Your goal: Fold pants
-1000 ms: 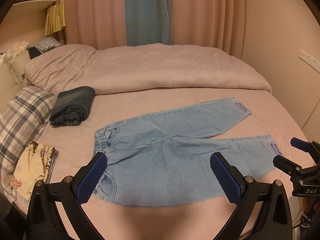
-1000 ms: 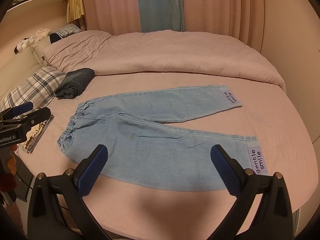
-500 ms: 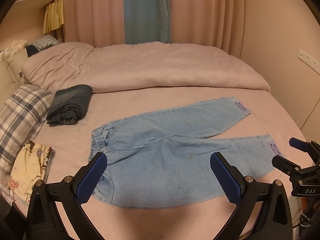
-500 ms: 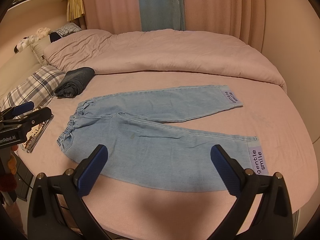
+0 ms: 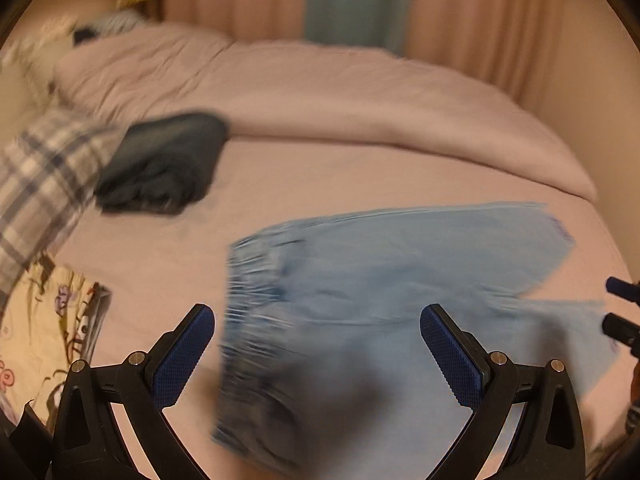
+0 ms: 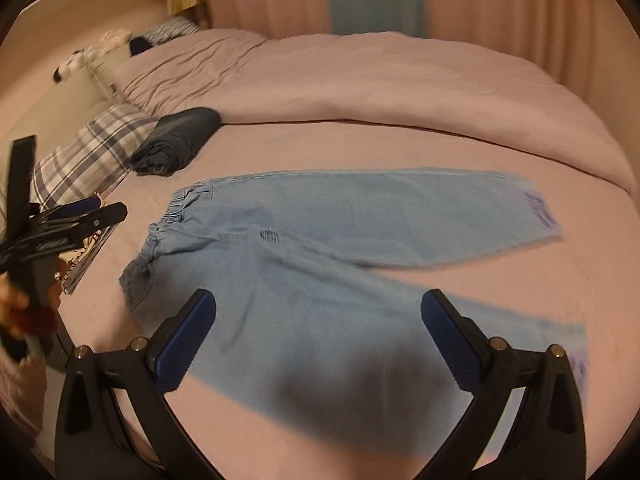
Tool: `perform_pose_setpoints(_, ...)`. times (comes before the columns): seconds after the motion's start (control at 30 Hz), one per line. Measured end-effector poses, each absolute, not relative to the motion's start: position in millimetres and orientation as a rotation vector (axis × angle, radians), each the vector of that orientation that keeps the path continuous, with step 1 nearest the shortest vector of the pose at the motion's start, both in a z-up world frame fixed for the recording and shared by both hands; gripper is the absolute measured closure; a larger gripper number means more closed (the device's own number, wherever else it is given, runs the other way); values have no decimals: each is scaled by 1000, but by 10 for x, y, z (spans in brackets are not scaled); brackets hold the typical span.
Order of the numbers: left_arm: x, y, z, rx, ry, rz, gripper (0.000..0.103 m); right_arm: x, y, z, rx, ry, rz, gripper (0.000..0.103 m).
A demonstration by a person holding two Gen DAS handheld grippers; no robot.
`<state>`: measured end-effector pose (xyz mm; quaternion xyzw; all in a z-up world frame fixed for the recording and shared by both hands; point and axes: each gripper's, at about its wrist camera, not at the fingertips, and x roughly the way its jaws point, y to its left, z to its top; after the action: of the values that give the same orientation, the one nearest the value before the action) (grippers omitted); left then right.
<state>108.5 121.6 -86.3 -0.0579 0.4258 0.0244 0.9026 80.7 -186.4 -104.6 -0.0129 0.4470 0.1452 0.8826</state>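
Note:
Light blue jeans (image 6: 328, 248) lie flat on the pink bed, elastic waistband to the left, both legs spread out to the right. They also show, blurred, in the left wrist view (image 5: 380, 280). My left gripper (image 5: 318, 356) is open and empty, low over the waistband end. My right gripper (image 6: 318, 354) is open and empty, low over the near leg. The left gripper also shows at the left edge of the right wrist view (image 6: 76, 216). The right gripper's tips show at the right edge of the left wrist view (image 5: 620, 308).
Folded dark jeans (image 6: 176, 140) lie at the back left beside a plaid pillow (image 6: 88, 148). A patterned yellow cloth (image 5: 44, 332) lies at the left bed edge. A pink duvet (image 6: 380, 80) covers the far half of the bed. Curtains hang behind.
Both grippers have moved down and forward, closer to the jeans, which now look larger and motion-blurred. The left view has swung so the waistband lies between its fingers. Both stay open.

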Motion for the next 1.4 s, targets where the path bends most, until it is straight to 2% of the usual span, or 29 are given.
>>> perform_pose_setpoints(0.27, 1712, 1976, -1467, -340, 993, 8, 1, 2177, -1287, -1685, -155, 1031, 459, 4)
perform_pose_setpoints(0.53, 2093, 2116, -1793, -325, 1073, 12, 1, 3086, -742, -2135, -358, 1058, 528, 11)
perform_pose_setpoints(0.6, 2167, 2094, -1864, -302, 1091, 1, 8, 3212, -637, -2218, -403, 1067, 563, 13)
perform_pose_setpoints(0.67, 2204, 2087, -1877, -283, 1071, -6, 11, 3343, -548, -2326, -449, 1095, 594, 22)
perform_pose_setpoints(0.73, 2200, 2071, -1863, -268, 1051, -18, 25, 3452, -498, -2454, -474, 1149, 633, 39)
perform_pose_setpoints(0.8, 2200, 2081, -1868, -258, 1038, -31, 39, 3495, -508, -2554, -465, 1207, 675, 46)
perform_pose_setpoints(0.83, 2194, 2084, -1865, -259, 1032, -39, 43, 3496, -524, -2543, -452, 1204, 695, 62)
perform_pose_setpoints(0.87, 2224, 2105, -1875, -262, 1026, -52, 53, 3485, -534, -2511, -430, 1206, 740, 72)
perform_pose_setpoints(0.9, 2240, 2103, -1867, -270, 1021, -70, 57, 3451, -537, -2477, -431, 1199, 764, 81)
perform_pose_setpoints(0.97, 2219, 2068, -1862, -256, 1016, -63, 58, 3345, -523, -2433, -498, 1173, 779, 89)
perform_pose_setpoints(1.17, 2194, 2099, -1782, -263, 947, -29, 61, 3300, -503, -2261, -565, 1088, 729, 93)
perform_pose_setpoints(1.27, 2297, 2032, -1881, -219, 982, 4, 61, 3427, -562, -2271, -562, 1103, 702, 93)
perform_pose_setpoints(1.37, 2389, 2004, -1955, -193, 995, 47, 54, 3487, -503, -2420, -582, 1105, 675, 88)
perform_pose_setpoints(1.4, 2382, 2010, -1911, -189, 1004, 70, 43, 3517, -529, -2402, -562, 1098, 660, 84)
